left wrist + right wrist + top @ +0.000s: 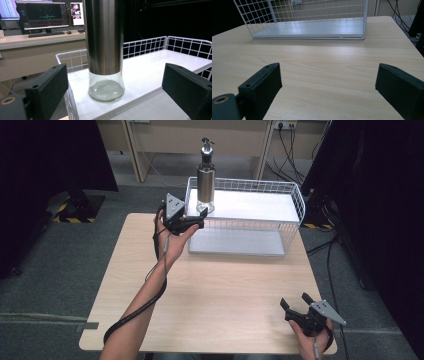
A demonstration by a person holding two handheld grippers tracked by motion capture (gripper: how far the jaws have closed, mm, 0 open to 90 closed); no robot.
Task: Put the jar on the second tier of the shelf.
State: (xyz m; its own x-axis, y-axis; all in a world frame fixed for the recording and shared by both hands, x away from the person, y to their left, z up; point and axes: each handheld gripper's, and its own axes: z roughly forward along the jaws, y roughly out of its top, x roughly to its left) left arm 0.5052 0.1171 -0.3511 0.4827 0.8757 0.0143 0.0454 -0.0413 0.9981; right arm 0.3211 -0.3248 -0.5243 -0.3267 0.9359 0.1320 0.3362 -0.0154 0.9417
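High view: bottle (205, 175) upright on rack (295, 195) top shelf. Left gripper (201, 216) at its base, jaws apart, not touching. Right gripper (294, 302) idle, jaws apart. Placing seems done; only retreat left.

You work at a light wooden table (210, 290) standing on grey carpet floor (60, 265). Behind it runs a beige desk (200, 140) with cables (290, 150) hanging near wall sockets. Black drapes (45, 155) close off both sides. Yellow-black hazard tape (75, 219) marks the floor to your left. Farther off, lit monitors (42, 13) and a keyboard (45, 33) sit on another desk.
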